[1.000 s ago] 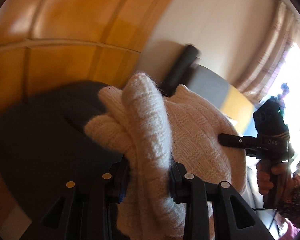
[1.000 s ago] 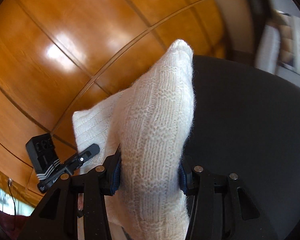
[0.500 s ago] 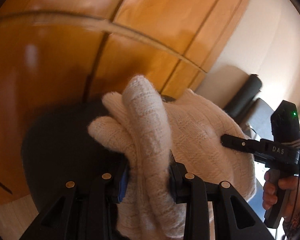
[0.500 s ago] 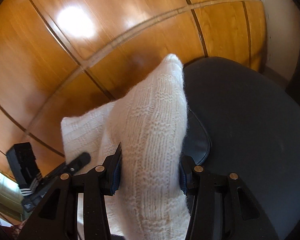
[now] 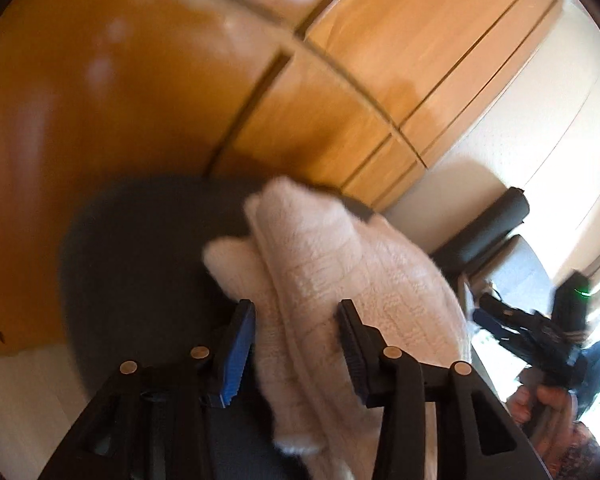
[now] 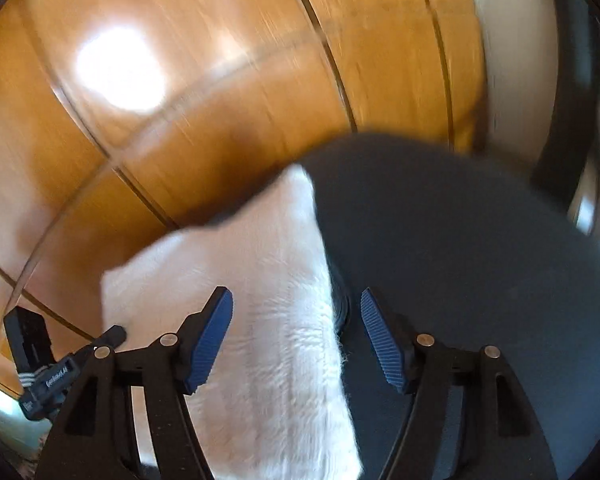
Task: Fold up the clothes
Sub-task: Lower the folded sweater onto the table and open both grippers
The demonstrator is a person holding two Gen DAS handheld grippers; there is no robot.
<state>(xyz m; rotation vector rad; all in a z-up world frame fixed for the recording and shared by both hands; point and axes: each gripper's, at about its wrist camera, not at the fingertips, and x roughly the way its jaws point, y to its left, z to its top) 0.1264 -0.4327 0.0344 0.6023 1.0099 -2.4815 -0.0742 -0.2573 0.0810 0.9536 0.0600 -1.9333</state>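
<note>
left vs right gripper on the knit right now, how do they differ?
Left gripper: jaws opening, narrower; cream knit bunched thick between the pads, against its right pad. Right gripper: jaws opening wider, clear of the flatter knit; one pad over the dark cushion. Both have blue ribbed pads and are letting go.

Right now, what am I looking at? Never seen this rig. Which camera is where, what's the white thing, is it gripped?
No robot: a person holds a two-finger gripper in each hand, with a fisheye camera on each looking along its fingers. One picture is from the left gripper, the other from the right gripper; each also catches the other gripper at its edge.

The white thing is a knitted sweater, lying on a dark round seat in front of wooden cabinet doors.

Both sets of jaws are opening. The sweater sits between the blue pads but they no longer press on it, so it is being released.
</note>
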